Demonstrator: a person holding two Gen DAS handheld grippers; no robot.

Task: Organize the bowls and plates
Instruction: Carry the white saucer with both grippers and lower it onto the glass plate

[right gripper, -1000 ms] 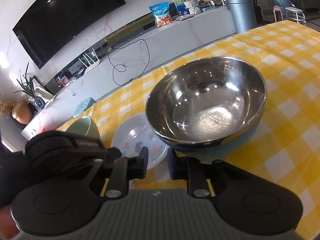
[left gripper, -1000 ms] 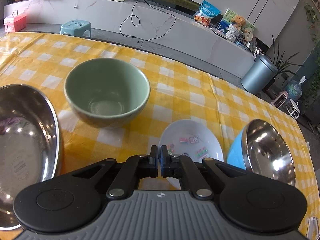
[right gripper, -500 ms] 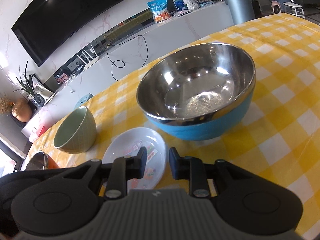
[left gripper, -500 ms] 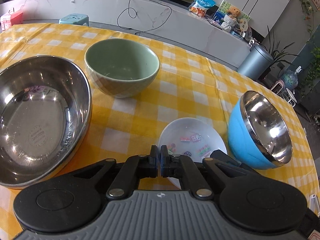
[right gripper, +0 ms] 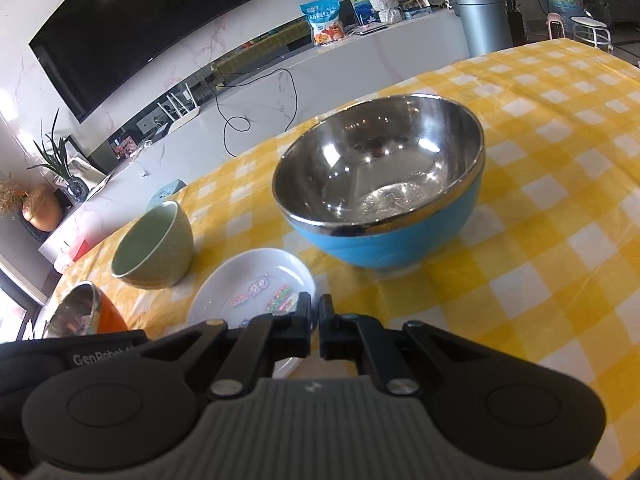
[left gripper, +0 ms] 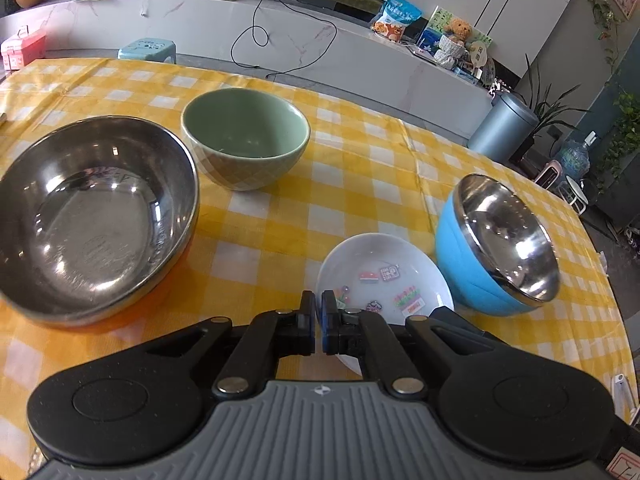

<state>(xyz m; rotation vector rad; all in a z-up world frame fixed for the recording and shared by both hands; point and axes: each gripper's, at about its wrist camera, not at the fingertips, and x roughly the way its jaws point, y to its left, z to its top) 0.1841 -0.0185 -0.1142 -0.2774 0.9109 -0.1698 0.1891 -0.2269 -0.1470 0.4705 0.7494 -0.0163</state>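
A small white plate (left gripper: 384, 264) with cartoon stickers lies at the near middle of the yellow checked table. My left gripper (left gripper: 318, 320) is shut, and the plate's left rim runs between its fingertips. To the plate's right, the blue steel-lined bowl (left gripper: 464, 264) stands close by. A green ceramic bowl (left gripper: 244, 132) sits further back, and a large steel bowl (left gripper: 92, 220) with an orange outside is at the left. In the right wrist view my right gripper (right gripper: 315, 320) hovers at the white plate's (right gripper: 240, 284) right rim. Its jaws are closing to a sliver with nothing between them. The blue bowl (right gripper: 384, 240) is just beyond.
The table (left gripper: 360, 160) curves away at the right edge. Beyond it stand a grey bin (left gripper: 504, 128), a light blue stool (left gripper: 148, 50) and a long white counter with cables and snack bags. Open cloth lies between the green bowl (right gripper: 156, 248) and the blue bowl.
The left gripper drew back and the white plate came with it, away from the blue bowl. The large steel bowl came fully into view. The right gripper's jaws closed.
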